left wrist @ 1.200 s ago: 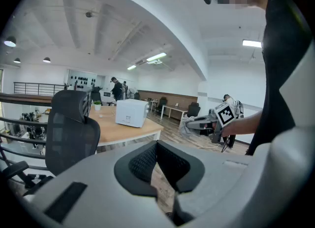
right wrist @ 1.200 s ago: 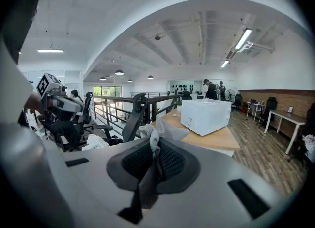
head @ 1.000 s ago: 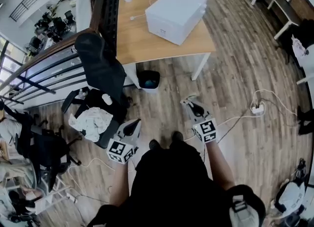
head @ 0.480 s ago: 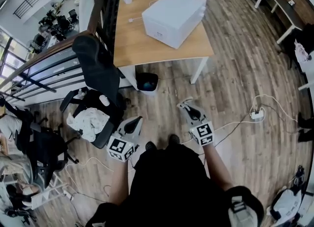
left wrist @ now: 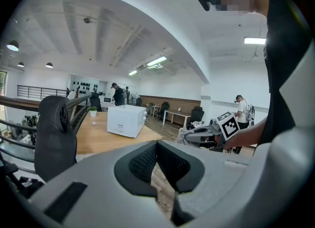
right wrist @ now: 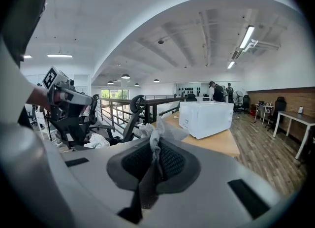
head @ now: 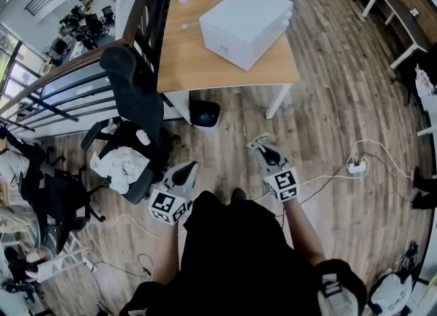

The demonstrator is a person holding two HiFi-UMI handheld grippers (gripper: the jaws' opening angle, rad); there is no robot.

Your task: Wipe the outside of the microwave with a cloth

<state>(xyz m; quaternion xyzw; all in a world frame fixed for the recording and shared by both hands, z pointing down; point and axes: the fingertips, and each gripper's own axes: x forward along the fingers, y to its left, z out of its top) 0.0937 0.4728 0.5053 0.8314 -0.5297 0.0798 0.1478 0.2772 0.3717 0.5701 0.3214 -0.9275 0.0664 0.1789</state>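
The wooden table (head: 184, 55) stands well ahead of me across open floor, and the white microwave (head: 246, 24) sits on it, out of reach from here. My left gripper (head: 187, 171) hangs low with its jaws together on nothing. My right gripper (head: 261, 147) is clamped on the cloth (right wrist: 153, 136), a thin grey rag bunched between the pads with a tuft poking past the tips. I judge it light, soft and floppy, so it wants a firm pinch near its middle, leaving loose fabric to press flat against the casing.
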